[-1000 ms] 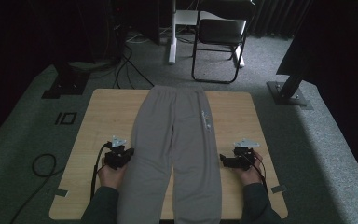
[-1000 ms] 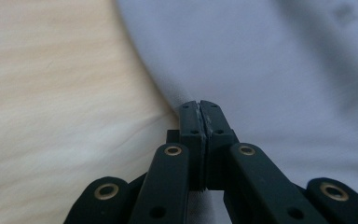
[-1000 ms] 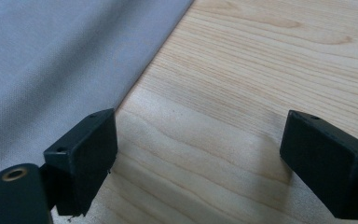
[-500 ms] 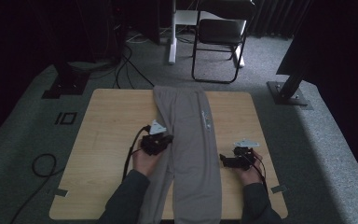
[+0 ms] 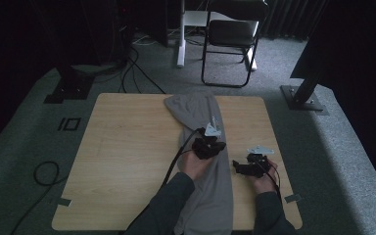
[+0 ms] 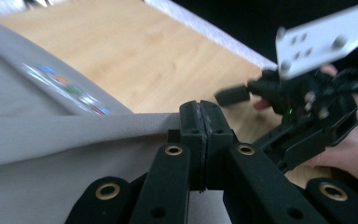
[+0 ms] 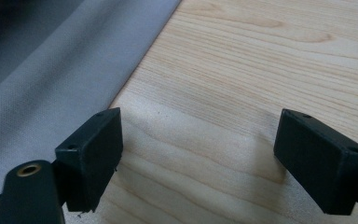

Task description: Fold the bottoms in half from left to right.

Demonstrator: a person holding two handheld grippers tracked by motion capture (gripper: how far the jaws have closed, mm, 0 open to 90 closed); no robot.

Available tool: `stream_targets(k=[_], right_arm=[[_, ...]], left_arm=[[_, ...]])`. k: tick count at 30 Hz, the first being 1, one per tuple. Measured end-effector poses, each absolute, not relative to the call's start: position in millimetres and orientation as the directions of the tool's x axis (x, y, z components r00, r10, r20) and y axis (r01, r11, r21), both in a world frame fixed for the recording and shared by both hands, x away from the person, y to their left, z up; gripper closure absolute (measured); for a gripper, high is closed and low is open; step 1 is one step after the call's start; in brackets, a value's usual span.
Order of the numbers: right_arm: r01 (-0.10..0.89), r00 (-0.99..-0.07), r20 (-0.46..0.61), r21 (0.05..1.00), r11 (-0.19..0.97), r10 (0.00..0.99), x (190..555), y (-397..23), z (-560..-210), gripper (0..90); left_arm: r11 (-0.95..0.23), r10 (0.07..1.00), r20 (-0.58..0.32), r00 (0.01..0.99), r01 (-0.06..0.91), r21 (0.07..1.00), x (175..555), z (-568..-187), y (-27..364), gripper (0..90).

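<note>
Grey sweatpants (image 5: 199,110) lie lengthwise on the wooden table (image 5: 127,156), with one leg folded over onto the other. My left gripper (image 5: 210,146) is over the pants' right side and is shut on a fold of the grey fabric (image 6: 51,140); in the left gripper view its jaws (image 6: 200,116) are pressed together on the cloth edge. A small coloured print (image 6: 65,88) marks the fabric. My right gripper (image 5: 240,167) rests on bare wood just right of the pants. It stands open (image 7: 198,158) with nothing between the jaws, and the pants' edge (image 7: 51,70) runs at its left.
A folding chair (image 5: 230,34) and a white desk leg (image 5: 181,34) stand beyond the table's far edge. Cables (image 5: 137,68) run over the carpet there. Black stand bases sit on the floor at left (image 5: 68,88) and right (image 5: 303,98).
My left gripper has carried the left trouser leg rightward across the table and laid it over the right leg. The right gripper has stayed where it was.
</note>
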State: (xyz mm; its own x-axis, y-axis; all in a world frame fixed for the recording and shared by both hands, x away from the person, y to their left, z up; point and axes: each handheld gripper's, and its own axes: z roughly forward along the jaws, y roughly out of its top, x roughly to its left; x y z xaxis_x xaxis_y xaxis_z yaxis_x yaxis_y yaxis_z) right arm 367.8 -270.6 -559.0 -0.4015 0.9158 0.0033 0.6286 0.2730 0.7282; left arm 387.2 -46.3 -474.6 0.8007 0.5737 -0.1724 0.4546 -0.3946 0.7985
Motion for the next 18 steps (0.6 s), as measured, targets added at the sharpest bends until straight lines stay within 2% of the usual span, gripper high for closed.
stream_targets(k=[1,3,6,8,12,18], right_arm=[[0.629,-0.401,0.004,0.729,0.272,0.916,367.8,-270.5,-559.0,15.2],[0.63,-0.397,0.004,0.729,0.269,0.918,367.4,-270.6,-558.8,18.0],[0.637,-0.375,0.004,0.728,0.254,0.927,365.7,-272.3,-555.9,31.8],[0.643,-0.358,0.001,0.725,0.246,0.934,365.5,-272.5,-554.1,40.6],[0.636,-0.381,0.056,0.74,0.217,0.923,362.7,-265.3,-547.0,50.0],[0.558,-0.462,0.04,0.79,0.255,0.886,363.1,-235.8,-526.6,54.0]], left_arm=[[-0.398,0.563,-0.183,0.806,0.458,0.795,387.6,-477.9,-46.8,87.7],[-0.392,0.548,-0.189,0.815,0.45,0.802,385.8,-478.6,-41.6,75.6],[-0.389,0.57,-0.159,0.806,0.435,0.812,382.1,-473.6,-24.1,67.5],[-0.38,0.591,-0.146,0.794,0.433,0.817,379.1,-472.1,-6.8,65.8],[-0.369,0.653,-0.102,0.751,0.433,0.822,369.4,-477.2,30.8,62.6],[-0.345,0.734,-0.069,0.675,0.458,0.819,350.8,-497.7,85.7,61.1]])
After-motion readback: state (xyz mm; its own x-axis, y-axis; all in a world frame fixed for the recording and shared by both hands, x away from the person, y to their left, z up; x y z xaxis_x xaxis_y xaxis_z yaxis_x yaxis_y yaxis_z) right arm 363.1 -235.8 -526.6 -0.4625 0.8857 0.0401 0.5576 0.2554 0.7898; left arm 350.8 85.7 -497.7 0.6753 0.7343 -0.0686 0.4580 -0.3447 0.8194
